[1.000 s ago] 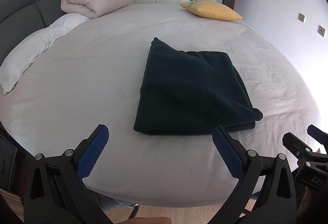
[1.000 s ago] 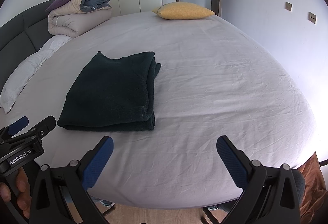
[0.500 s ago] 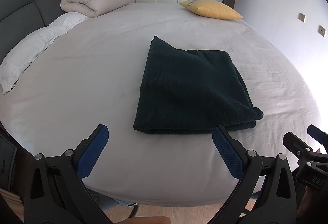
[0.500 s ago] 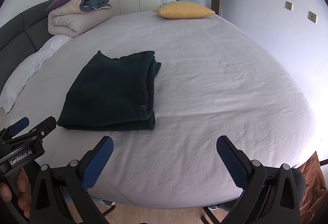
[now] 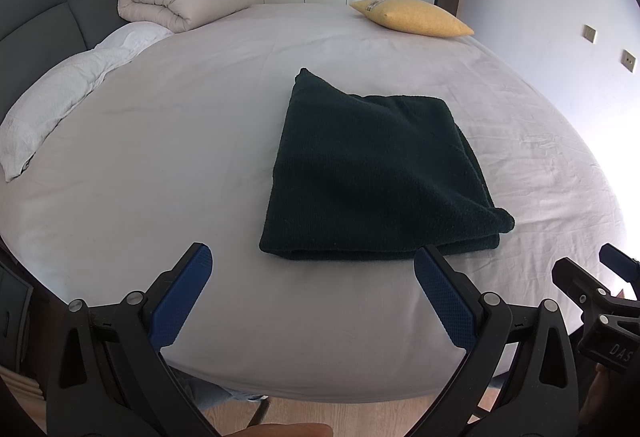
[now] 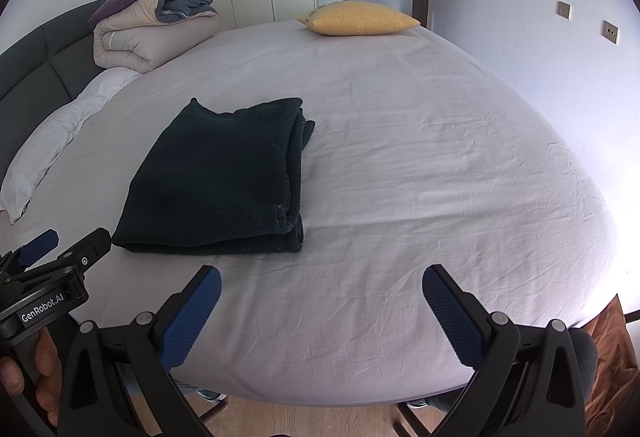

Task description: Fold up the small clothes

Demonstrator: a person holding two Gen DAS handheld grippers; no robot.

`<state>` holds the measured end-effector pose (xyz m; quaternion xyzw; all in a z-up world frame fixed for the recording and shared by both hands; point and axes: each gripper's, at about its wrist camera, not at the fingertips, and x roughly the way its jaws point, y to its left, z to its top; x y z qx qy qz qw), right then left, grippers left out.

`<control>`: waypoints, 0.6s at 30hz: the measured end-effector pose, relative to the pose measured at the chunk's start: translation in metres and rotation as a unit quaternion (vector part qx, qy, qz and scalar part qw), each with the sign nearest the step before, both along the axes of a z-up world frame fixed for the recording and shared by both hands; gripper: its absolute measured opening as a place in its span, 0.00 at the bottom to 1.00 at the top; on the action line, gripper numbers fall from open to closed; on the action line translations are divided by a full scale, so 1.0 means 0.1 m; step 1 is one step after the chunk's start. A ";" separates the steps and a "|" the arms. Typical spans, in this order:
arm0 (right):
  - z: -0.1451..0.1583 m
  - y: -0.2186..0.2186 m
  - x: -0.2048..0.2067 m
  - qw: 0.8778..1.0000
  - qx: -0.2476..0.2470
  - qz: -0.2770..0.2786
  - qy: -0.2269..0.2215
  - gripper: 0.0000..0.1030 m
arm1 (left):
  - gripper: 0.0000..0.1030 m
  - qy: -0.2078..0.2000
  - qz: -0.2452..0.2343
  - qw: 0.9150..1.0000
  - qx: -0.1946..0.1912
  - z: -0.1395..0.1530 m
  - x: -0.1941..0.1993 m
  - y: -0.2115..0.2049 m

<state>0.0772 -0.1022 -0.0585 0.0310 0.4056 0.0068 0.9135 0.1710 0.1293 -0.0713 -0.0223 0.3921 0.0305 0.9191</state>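
Dark garment (image 5: 376, 173) sits folded in a neat stack mid-bed (image 5: 200, 141), layered edges on its right side. Left gripper (image 5: 312, 269) and right gripper (image 6: 320, 289) both spread wide, holding nothing, hovering off the near edge. Fold looks done.

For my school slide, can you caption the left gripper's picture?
Open left gripper hovers before a folded dark green garment on a grey-sheeted bed.

One folded garment (image 5: 372, 173), two tools, three pillows.
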 end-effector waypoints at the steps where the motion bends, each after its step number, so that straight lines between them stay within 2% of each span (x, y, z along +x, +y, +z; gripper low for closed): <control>1: 0.00 0.00 0.00 1.000 0.001 0.000 0.000 1.00 | 1.00 0.000 0.000 1.000 0.000 0.00 -0.01 0.00; 18: -0.03 0.01 0.00 1.000 0.002 0.001 0.002 1.00 | 1.00 0.008 -0.002 1.000 -0.006 -0.04 0.04 0.07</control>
